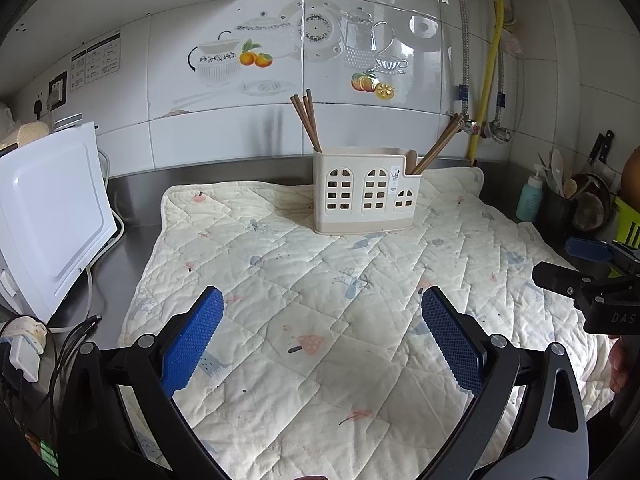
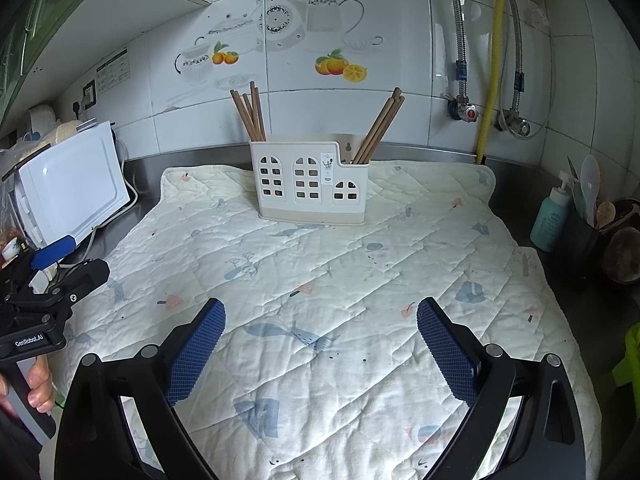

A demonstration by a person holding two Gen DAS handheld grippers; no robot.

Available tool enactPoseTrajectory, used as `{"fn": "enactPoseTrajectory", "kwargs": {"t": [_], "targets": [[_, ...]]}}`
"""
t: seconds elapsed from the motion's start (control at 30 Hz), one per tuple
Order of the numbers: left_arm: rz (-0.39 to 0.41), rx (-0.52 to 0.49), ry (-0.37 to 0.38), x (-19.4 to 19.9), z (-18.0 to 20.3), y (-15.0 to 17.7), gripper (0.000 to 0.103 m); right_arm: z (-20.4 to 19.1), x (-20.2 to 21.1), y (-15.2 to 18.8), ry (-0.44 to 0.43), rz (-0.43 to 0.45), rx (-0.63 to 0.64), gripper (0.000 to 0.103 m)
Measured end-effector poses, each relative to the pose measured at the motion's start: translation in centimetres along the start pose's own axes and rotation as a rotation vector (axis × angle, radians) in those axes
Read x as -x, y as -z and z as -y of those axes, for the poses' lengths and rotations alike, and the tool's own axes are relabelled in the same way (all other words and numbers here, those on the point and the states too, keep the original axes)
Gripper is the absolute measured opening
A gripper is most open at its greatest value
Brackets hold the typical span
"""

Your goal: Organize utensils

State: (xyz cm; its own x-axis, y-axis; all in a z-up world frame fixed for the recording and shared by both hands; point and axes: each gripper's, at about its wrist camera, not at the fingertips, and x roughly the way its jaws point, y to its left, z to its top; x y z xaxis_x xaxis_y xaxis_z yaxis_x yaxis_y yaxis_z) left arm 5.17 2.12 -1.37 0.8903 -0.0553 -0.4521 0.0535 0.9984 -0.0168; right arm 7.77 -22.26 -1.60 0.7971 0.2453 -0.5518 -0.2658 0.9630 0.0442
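Observation:
A cream utensil holder (image 1: 366,192) (image 2: 312,184) with window cut-outs stands at the back of a quilted mat (image 1: 320,320) (image 2: 320,300). Brown wooden chopsticks (image 1: 306,120) (image 2: 250,114) lean in its left compartment, and more chopsticks (image 1: 438,146) (image 2: 380,126) lean in its low right compartment. My left gripper (image 1: 322,304) is open and empty above the mat's front. My right gripper (image 2: 321,314) is open and empty, also over the mat's front. The right gripper shows at the right edge of the left wrist view (image 1: 576,272); the left gripper shows at the left edge of the right wrist view (image 2: 68,260).
A white microwave (image 1: 48,216) (image 2: 72,188) stands left on the steel counter, with cables and a plug (image 1: 24,344) in front of it. A teal bottle (image 1: 529,198) (image 2: 550,216) and a dark pot of spoons (image 2: 588,216) stand at right. Pipes and valves (image 2: 466,112) run on the tiled wall.

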Motion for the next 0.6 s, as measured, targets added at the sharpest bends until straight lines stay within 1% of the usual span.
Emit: {"fn": "enactPoseTrajectory", "kwargs": {"t": [0.6], "targets": [[-0.012,0.001,0.003,-0.28,0.2,0.13,0.098,0.04,-0.25,0.1,-0.007,0.0,-0.001,0.093]]}}
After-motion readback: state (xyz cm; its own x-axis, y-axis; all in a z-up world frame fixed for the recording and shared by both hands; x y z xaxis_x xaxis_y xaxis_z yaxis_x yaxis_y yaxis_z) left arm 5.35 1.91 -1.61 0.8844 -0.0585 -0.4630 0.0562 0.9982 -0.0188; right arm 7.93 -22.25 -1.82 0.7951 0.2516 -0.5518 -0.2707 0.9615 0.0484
